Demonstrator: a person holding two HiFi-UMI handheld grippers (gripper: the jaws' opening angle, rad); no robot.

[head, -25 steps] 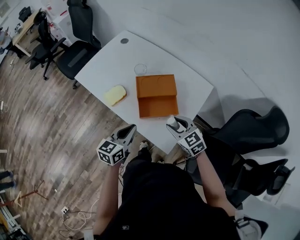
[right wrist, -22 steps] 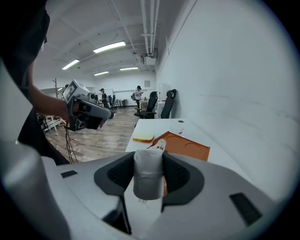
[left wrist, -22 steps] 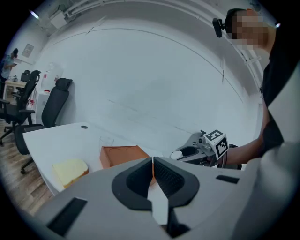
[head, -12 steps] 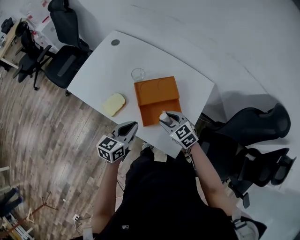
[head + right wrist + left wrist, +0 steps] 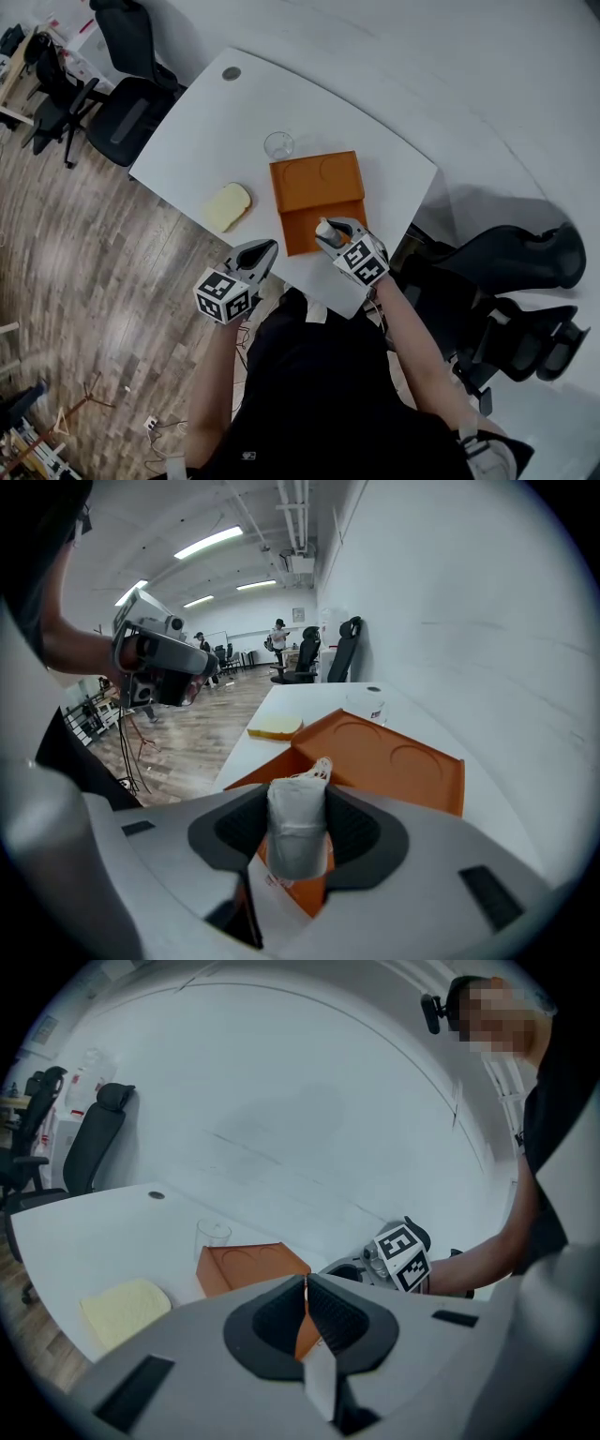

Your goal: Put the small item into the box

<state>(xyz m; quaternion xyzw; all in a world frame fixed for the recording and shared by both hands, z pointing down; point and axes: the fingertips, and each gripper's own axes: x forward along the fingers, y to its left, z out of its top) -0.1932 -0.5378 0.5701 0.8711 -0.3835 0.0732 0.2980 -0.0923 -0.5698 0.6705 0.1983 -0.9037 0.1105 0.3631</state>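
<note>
While I look down over the white table [image 5: 206,112], I count one open orange box [image 5: 302,220] with its lid [image 5: 317,176] laid flat on the far side. One clear glass [image 5: 278,145] stands just beyond the lid's far-left corner. One pale yellow slab [image 5: 229,206] lies left of the box near the table's edge, apart from it. Black office chairs [image 5: 131,108] stand off both ends of the table. I am running two grippers. The right gripper [image 5: 330,234] pinches the one small item [image 5: 296,822], a white pouch with a gathered top. It sits upright between the pads, with its top poking out past the fingertips. From the head view this gripper hangs over the near part of the box's tray, and its own view shows orange right under the pouch; I cannot tell how high it sits above the tray. The left gripper [image 5: 306,1302] hovers off the table's near edge, left of the box, its jaws pressed together with nothing between them.
</note>
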